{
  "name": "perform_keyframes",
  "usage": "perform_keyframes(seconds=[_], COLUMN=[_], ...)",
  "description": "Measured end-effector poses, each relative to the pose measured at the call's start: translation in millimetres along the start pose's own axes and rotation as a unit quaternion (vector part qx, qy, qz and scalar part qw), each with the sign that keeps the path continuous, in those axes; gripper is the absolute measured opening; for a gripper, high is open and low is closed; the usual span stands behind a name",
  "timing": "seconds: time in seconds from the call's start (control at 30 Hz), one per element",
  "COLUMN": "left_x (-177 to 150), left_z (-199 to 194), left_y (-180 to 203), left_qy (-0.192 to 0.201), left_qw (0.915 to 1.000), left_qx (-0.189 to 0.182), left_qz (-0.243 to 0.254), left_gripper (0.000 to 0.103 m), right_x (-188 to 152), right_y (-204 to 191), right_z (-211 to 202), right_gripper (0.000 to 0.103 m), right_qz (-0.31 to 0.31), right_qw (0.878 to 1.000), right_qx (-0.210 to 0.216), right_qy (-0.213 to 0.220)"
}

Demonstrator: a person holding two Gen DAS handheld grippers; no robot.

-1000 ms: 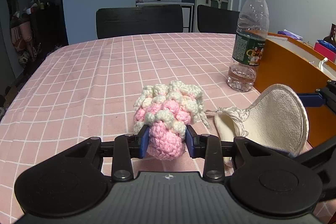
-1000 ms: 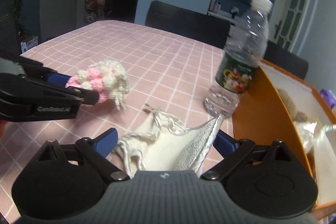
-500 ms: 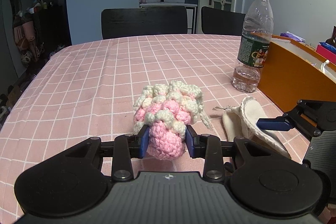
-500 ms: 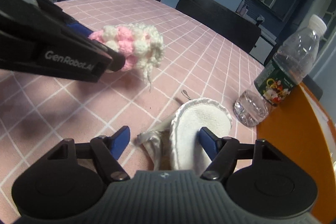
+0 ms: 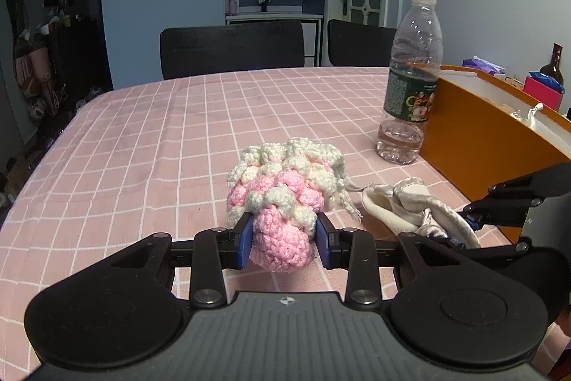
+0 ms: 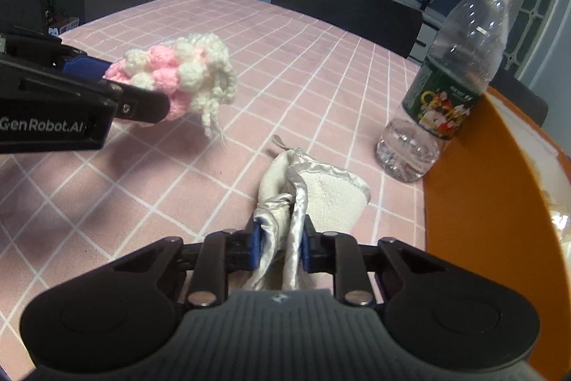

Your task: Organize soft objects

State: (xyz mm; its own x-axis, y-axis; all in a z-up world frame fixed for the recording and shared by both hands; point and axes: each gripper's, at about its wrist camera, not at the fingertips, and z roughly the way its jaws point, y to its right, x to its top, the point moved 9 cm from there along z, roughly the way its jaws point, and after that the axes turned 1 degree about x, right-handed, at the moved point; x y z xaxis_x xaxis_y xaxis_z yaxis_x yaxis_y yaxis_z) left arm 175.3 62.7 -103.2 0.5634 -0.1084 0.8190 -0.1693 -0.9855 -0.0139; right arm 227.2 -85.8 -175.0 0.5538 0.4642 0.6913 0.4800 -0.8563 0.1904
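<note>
Left tongs [image 5: 283, 240] clamp pink end of crochet pouch [image 5: 285, 188], carried clear of table [image 5: 142, 138]. Right tongs [image 6: 280, 247] have just been closing, now pinch bunched cream cloth [image 6: 314, 188] lying on table beside bottle [image 6: 449, 88]; orange box [image 6: 481, 202] alongside, likely destination.

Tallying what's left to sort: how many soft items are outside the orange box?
2: the pink-and-white crochet piece clamped in the left gripper, and the cream cloth pinched by the right gripper. Others may be hidden.
</note>
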Motion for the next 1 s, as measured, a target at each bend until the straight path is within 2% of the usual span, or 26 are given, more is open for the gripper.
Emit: perform_keyframes(seconds=[0.23, 0.47, 0.63, 0.73, 0.87, 1.0], left_x=[19, 54, 81, 96, 113, 122], left_z=[-18, -44, -59, -64, -62, -46], left_y=[19, 55, 94, 122, 157, 192], left_qy=[0.026, 0.076, 0.104, 0.115, 0.126, 0.109], left_qw=[0.9993, 0.9947, 0.9866, 0.9806, 0.9732, 0.9678], left_qx=[-0.026, -0.063, -0.113, -0.143, -0.166, -0.200], left_qz=[0.005, 0.032, 0.055, 0.069, 0.098, 0.107], left_gripper=[0.040, 0.040, 0.040, 0.040, 0.040, 0.040], right_x=[12, 33, 42, 42, 35, 19], right_y=[22, 59, 101, 133, 173, 205], right_z=[-41, -95, -129, -145, -153, -144], right_gripper=[0.019, 0.019, 0.019, 0.019, 0.019, 0.019], right_qz=[0.037, 0.040, 0.047, 0.058, 0.074, 0.097], right_qw=[0.999, 0.996, 0.994, 0.993, 0.992, 0.992], right_qx=[0.027, 0.011, -0.012, -0.030, -0.059, -0.065], right_qy=[0.030, 0.077, 0.095, 0.095, 0.081, 0.052])
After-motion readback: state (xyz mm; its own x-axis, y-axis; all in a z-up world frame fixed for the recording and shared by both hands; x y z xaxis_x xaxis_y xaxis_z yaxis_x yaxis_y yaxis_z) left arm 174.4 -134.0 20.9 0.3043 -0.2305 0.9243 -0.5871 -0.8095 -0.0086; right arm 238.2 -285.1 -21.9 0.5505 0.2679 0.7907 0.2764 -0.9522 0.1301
